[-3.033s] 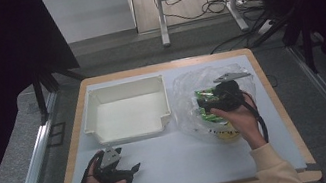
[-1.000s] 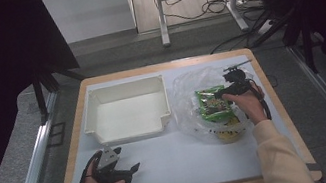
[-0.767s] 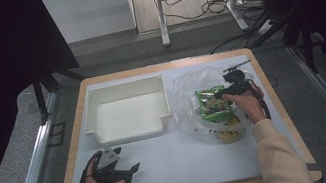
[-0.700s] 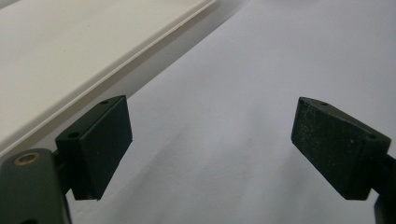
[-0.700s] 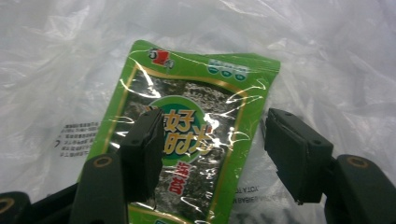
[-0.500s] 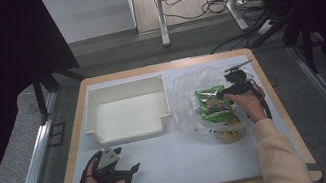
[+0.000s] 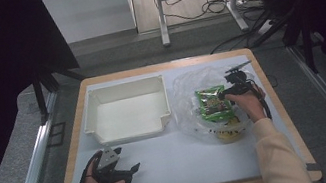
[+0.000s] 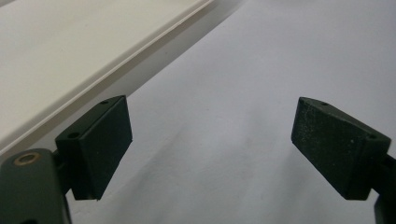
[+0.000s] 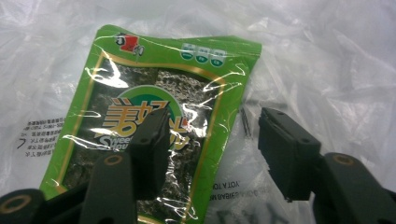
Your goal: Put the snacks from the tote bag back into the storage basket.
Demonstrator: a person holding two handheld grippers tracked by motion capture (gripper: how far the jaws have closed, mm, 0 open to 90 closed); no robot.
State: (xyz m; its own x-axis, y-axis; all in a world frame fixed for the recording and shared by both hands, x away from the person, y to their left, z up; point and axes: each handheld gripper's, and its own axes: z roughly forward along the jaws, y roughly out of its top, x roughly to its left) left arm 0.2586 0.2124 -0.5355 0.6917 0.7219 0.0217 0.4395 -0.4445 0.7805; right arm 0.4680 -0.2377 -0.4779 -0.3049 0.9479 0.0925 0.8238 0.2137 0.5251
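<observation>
Green seaweed snack packet (image 9: 154,121), lying inside the clear plastic bag (image 7: 186,92) at the table's three o'clock, is being straddled by the right gripper (image 9: 212,154), its jaws closing but not yet pinching; the left gripper (image 7: 127,171) is being rested open at seven o'clock.

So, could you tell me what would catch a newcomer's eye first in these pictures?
Probably the bright green snack packet lying on crumpled clear plastic at the table's right side, with the right gripper open over its edge. Next comes the white tray at centre left, and the left gripper resting open on the bare table in front of it.
</observation>
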